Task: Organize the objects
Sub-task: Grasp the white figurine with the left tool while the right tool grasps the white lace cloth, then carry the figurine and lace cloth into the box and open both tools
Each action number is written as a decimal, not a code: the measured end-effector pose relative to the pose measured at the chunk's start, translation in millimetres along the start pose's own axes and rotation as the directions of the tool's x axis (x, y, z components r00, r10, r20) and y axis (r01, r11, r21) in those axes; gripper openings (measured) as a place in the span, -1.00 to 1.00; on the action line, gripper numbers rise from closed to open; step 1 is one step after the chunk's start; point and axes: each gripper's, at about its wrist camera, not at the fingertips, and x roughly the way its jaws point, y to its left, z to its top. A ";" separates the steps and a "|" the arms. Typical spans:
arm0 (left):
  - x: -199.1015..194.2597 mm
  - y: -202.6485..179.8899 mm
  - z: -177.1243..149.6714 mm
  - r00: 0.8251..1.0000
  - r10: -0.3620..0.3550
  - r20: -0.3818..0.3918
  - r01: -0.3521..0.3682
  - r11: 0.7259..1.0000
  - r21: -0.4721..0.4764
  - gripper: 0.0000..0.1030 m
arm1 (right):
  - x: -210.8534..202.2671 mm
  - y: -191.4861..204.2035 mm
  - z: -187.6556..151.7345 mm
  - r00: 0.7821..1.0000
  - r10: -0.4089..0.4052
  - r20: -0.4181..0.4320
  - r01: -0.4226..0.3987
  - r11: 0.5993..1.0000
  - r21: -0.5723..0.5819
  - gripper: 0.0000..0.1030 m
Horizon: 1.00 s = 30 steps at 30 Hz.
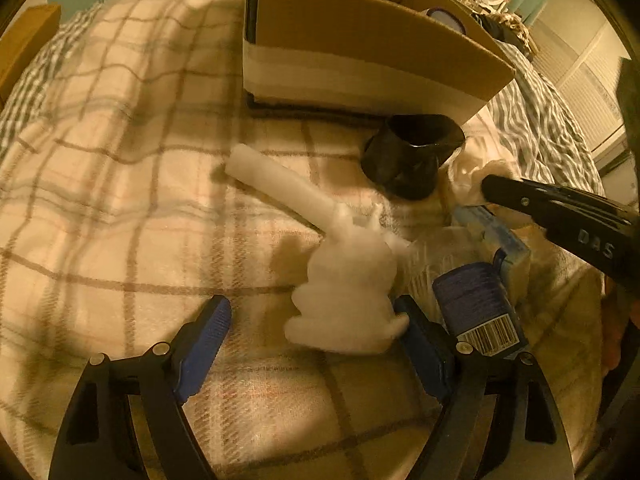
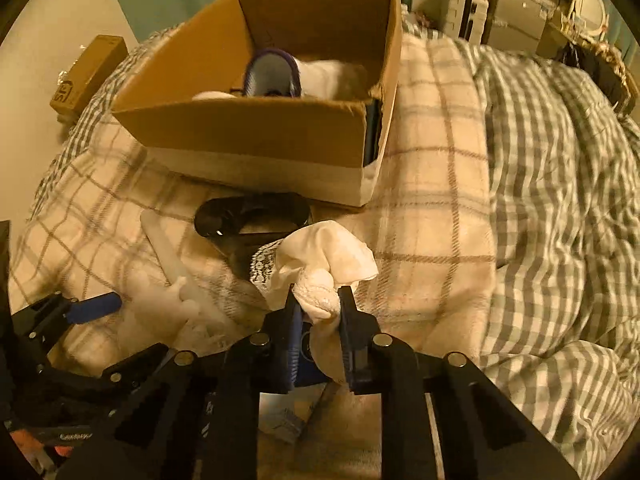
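Note:
A cardboard box (image 1: 360, 44) stands on the plaid blanket, also in the right wrist view (image 2: 256, 132), holding a purple-rimmed item (image 2: 272, 74) and white things. My left gripper (image 1: 316, 312) is open, its fingers either side of a white bunny-shaped figure (image 1: 348, 292). A white cylinder (image 1: 276, 186) lies beyond it. A black cup (image 1: 412, 156) lies on its side by the box. My right gripper (image 2: 318, 300) is shut on a cream cloth (image 2: 328, 256), lifted slightly; its arm shows in the left view (image 1: 560, 216).
A dark blue barcoded box (image 1: 476, 308) and a light blue pack (image 1: 496, 236) lie right of the figure. A grey checked duvet (image 2: 560, 200) covers the right. A small brown box (image 2: 88, 76) sits far left. Furniture stands behind.

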 end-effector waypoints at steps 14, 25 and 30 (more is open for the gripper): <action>-74.7 -27.6 2.9 0.943 0.174 0.285 -0.199 0.978 0.061 0.05 | -79.9 7.7 -9.3 0.975 -0.021 0.219 0.020 1.000 0.007 -0.73; -169.5 -37.4 59.8 0.816 0.235 0.528 -0.292 0.956 0.025 0.05 | -173.0 47.5 27.8 0.903 -0.006 0.430 0.048 0.995 -0.087 -0.73; -182.0 -34.6 91.0 0.799 0.221 0.560 -0.280 0.960 0.021 0.05 | -185.7 55.1 63.3 0.886 -0.002 0.463 0.060 0.992 -0.111 -0.73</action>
